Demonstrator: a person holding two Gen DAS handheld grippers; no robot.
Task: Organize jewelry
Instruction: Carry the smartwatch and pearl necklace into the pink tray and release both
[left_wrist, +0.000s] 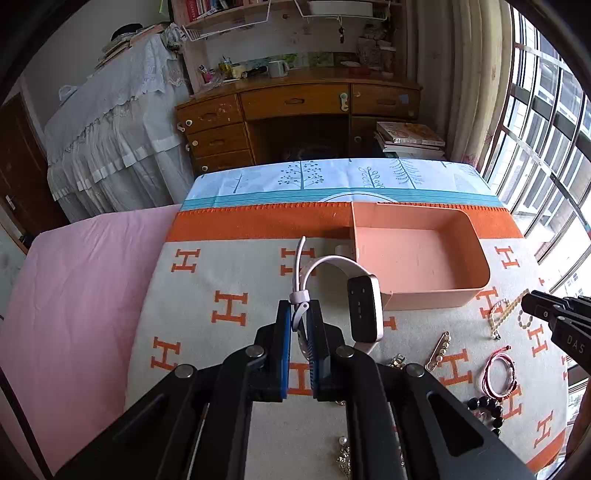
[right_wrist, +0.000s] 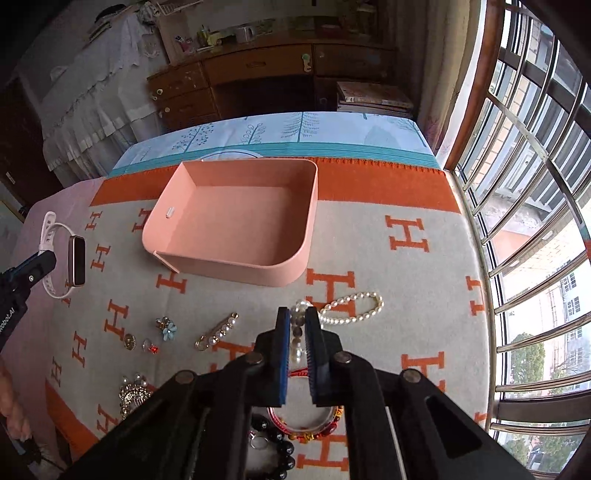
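My left gripper (left_wrist: 300, 314) is shut on the strap of a pink-white smartwatch (left_wrist: 364, 308) and holds it above the blanket, left of the empty pink box (left_wrist: 417, 258). The watch (right_wrist: 75, 260) and left gripper (right_wrist: 35, 266) also show at the far left of the right wrist view. My right gripper (right_wrist: 297, 317) is shut on a pearl bead bracelet (right_wrist: 351, 308) lying just in front of the pink box (right_wrist: 236, 218).
On the H-pattern blanket (right_wrist: 406, 280) lie a pearl pin (right_wrist: 218, 332), flower brooches (right_wrist: 166, 326), a ring (right_wrist: 149, 346), a crystal hair comb (right_wrist: 133, 395), black bead bracelets (right_wrist: 280, 450), red cords (left_wrist: 496, 373). A wooden desk (left_wrist: 295, 110) stands behind. Window bars (right_wrist: 517, 221) are at right.
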